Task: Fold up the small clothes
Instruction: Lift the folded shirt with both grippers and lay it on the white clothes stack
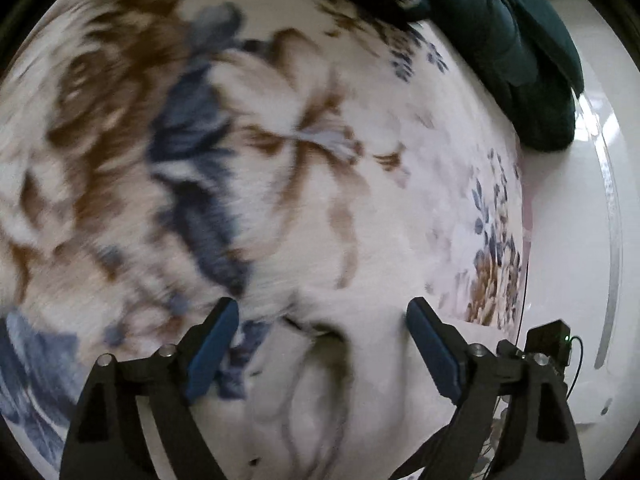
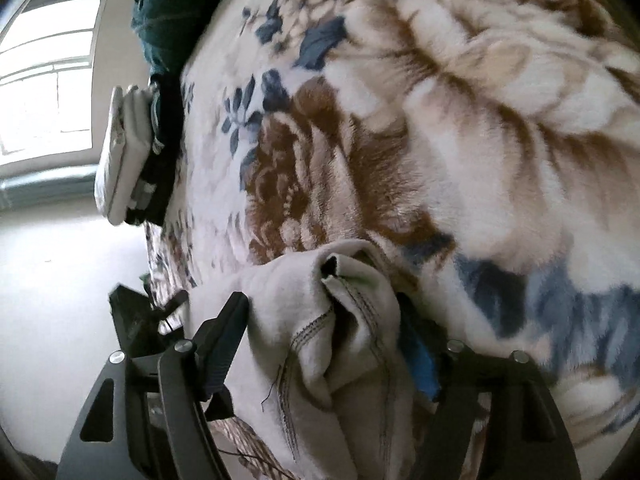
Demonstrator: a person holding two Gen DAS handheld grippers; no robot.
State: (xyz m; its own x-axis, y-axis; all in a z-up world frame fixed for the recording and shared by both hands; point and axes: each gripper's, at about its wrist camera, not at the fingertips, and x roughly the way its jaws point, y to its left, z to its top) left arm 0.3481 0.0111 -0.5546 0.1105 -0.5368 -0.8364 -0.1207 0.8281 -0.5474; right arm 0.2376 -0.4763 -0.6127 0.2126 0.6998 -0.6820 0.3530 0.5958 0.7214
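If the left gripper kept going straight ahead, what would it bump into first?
Probably the flowery blanket. The left gripper is open, with pale cloth bunched low between its fingers. The picture is blurry, so depth is hard to judge.

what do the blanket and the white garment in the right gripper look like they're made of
Blanket: looks like plush fleece, matte and fuzzy, with visible pile across its floral print. White garment: likely soft cotton knit, matte, with dark overlock stitching along its seams. The right gripper has it bunched between its fingers.

Floral blanket (image 2: 460,128) under white garment (image 2: 320,340).
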